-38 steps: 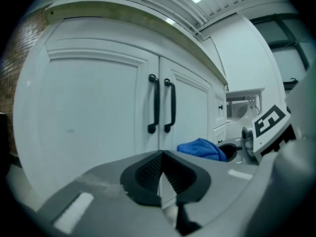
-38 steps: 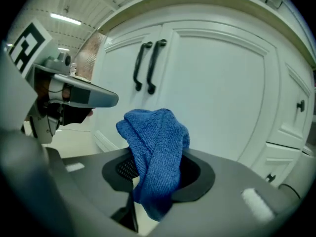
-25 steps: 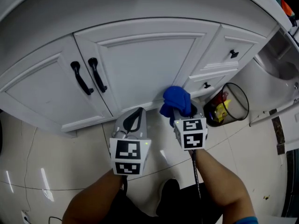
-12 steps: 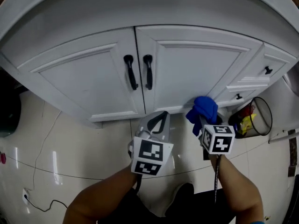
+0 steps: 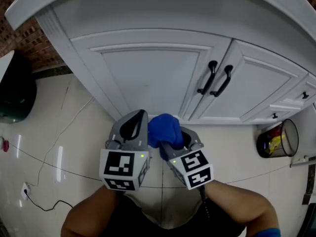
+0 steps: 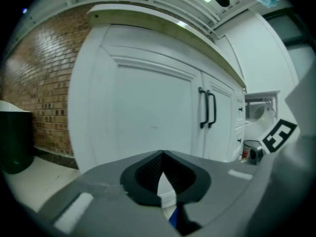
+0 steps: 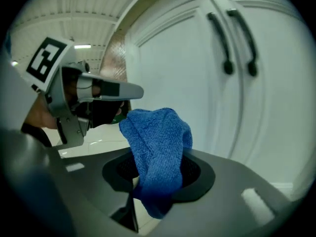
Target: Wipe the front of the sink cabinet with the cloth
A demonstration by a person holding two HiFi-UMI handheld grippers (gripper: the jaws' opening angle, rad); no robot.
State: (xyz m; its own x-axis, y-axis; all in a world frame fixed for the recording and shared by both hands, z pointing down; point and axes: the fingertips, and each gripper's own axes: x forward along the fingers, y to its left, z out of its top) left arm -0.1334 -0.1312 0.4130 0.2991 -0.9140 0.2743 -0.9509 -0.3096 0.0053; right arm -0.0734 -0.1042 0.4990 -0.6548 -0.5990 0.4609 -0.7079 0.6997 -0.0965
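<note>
The white sink cabinet fills the upper head view, with two black door handles to the right. My right gripper is shut on a bunched blue cloth, held just in front of the left door's bottom rail; whether it touches cannot be told. In the right gripper view the cloth bulges up from the jaws of the right gripper, with the door behind. My left gripper sits close beside it on the left, shut and empty, its tips meeting before the door panel.
A wire waste bin with yellow litter stands on the floor at the right. A dark bin and a brick wall are at the left. A cable lies on the tiled floor.
Both grippers have moved left along the cabinet front, from below the right door to below the left door. The cloth stays gripped, and the two grippers are now closer together.
</note>
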